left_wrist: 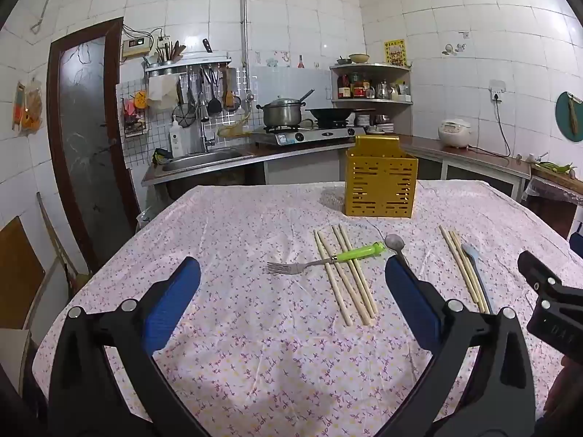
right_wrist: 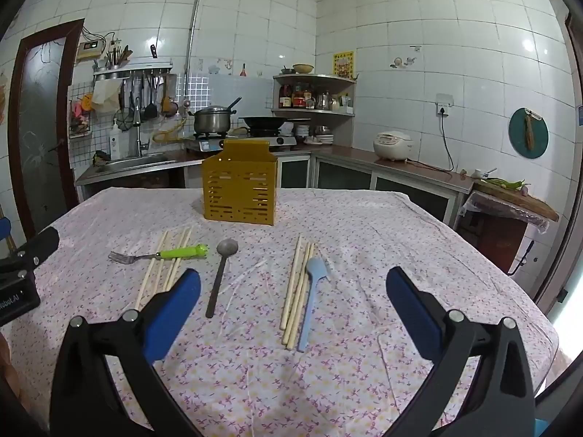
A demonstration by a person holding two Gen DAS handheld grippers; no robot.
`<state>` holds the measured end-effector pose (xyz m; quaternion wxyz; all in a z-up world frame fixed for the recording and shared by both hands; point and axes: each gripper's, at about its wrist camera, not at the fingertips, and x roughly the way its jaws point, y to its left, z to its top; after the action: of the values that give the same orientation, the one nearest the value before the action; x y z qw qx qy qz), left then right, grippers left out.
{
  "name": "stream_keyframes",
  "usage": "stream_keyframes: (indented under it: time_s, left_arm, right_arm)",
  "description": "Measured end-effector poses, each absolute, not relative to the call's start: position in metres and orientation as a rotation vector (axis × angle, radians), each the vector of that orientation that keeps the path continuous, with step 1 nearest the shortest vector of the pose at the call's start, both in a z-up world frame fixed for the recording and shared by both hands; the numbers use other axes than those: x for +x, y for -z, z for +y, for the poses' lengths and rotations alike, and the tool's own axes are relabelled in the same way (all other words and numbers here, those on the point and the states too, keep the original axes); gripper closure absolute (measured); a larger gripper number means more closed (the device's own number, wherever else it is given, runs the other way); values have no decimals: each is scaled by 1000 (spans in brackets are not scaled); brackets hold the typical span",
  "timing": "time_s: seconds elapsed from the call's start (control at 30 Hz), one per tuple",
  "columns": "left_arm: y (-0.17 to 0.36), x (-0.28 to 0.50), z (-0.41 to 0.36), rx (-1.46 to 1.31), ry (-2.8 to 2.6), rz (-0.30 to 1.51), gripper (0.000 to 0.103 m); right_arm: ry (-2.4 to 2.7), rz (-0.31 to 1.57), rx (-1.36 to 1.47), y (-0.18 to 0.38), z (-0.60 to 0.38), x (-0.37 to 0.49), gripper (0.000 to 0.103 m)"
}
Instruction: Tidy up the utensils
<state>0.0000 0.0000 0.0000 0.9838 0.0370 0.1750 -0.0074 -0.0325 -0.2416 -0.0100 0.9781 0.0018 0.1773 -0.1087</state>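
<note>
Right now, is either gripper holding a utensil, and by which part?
Nothing is held. The left gripper and right gripper are both open above the tablecloth.

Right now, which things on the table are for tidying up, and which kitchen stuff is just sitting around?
For the job:
green-handled fork
metal spoon
blue spatula
left chopsticks
right chopsticks
yellow holder

Just lying about:
pot
wok
rice cooker

Fork (left_wrist: 291, 266) across left chopsticks (left_wrist: 342, 273), metal spoon (right_wrist: 220, 276) between bundles, holder (right_wrist: 238, 193) behind
</note>
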Motion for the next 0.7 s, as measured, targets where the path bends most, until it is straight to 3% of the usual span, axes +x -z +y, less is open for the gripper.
stream_keyframes:
  time_s: [0.7]
  left_arm:
    - [3,6,-1,77,19,360,5]
  right_arm:
    - [229,328,4,2,-244,-38,4]
